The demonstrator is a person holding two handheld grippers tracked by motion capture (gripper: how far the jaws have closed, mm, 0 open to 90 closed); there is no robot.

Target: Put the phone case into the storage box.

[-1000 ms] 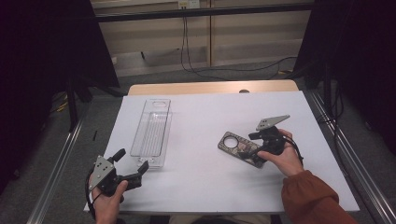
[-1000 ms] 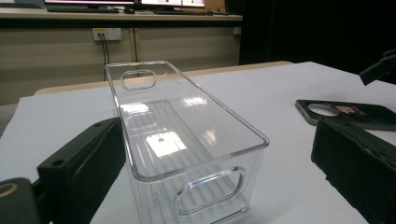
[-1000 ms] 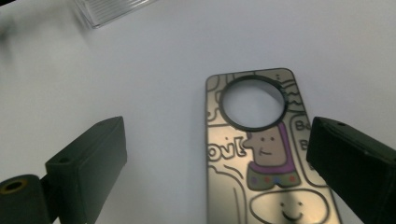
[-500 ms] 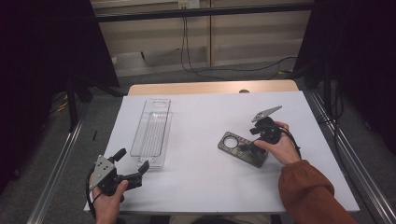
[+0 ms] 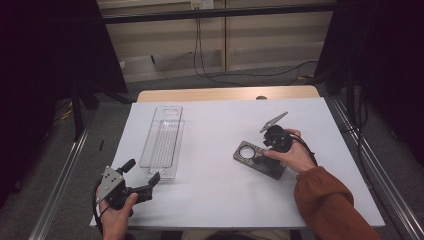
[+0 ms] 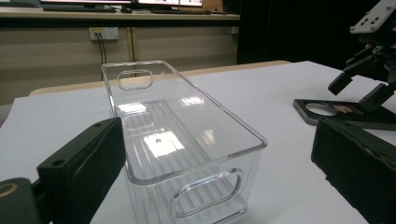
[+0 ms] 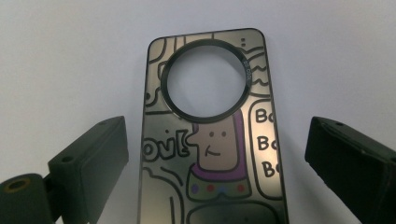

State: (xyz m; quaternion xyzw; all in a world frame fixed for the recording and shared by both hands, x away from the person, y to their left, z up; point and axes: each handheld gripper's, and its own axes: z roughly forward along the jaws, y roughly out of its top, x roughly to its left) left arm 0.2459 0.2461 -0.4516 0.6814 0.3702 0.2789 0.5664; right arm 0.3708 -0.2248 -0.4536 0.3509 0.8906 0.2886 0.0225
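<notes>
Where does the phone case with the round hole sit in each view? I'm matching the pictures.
High view: the phone case lies right of centre on the white table, under the right gripper.
Left gripper view: at the right edge, beyond the clear bin.
Right gripper view: centre, between the open fingers.
Shared landmark: its round hole.

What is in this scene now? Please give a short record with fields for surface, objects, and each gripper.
surface: white table top
object 1: clear plastic bin, empty, upright, left of centre
object 2: phone case with cartoon print and round camera hole, lying flat
left gripper: open, aimed at the bin's near end, apart from it
right gripper: open, jaws on either side of the phone case
</notes>
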